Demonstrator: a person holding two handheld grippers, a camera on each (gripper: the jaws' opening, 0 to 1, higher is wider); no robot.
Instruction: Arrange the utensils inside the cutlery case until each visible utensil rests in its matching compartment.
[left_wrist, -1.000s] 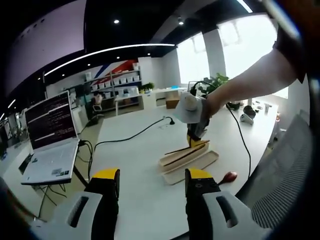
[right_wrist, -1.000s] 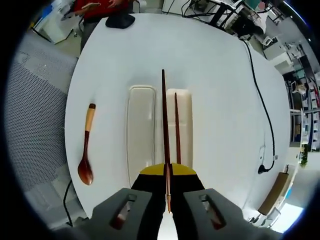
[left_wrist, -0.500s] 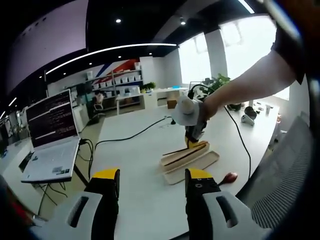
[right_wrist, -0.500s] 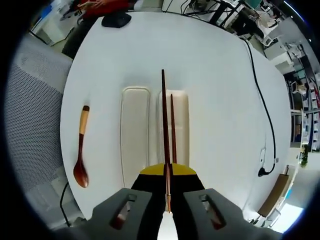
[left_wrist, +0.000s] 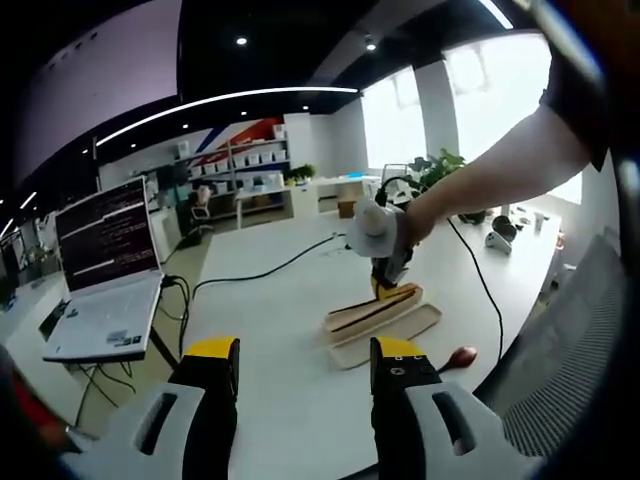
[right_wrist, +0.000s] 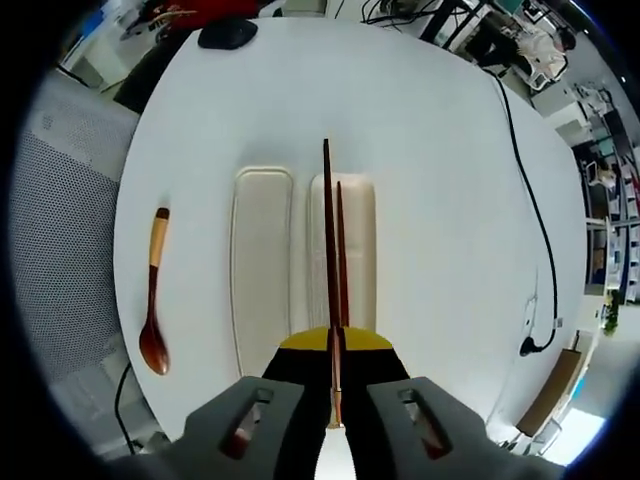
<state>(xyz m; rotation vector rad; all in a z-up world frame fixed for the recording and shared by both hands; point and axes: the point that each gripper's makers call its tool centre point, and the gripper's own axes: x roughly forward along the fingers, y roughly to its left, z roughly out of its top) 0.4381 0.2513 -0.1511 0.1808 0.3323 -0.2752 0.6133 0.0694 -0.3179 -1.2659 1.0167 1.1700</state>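
The cream cutlery case (right_wrist: 262, 270) lies open on the round white table as two long troughs side by side. One dark chopstick (right_wrist: 341, 240) rests in the right trough (right_wrist: 362, 250). My right gripper (right_wrist: 331, 342) is shut on a second chopstick (right_wrist: 327, 220), held lengthwise just above that trough, close beside the first. A wooden spoon (right_wrist: 153, 300) lies on the table left of the case. In the left gripper view the right gripper (left_wrist: 385, 245) hovers over the case (left_wrist: 385, 318), with the spoon (left_wrist: 459, 355) nearer. My left gripper (left_wrist: 305, 348) stands open, far from the case.
An open laptop (left_wrist: 100, 265) sits on a stand at the left. A black cable (right_wrist: 530, 210) runs across the table right of the case. A dark mouse-like object (right_wrist: 227, 33) lies at the far edge. A mesh chair (right_wrist: 55, 230) stands beside the table.
The right gripper has shifted sideways with its chopstick, now lined up over the right trough beside the lying chopstick. The left gripper has barely moved.
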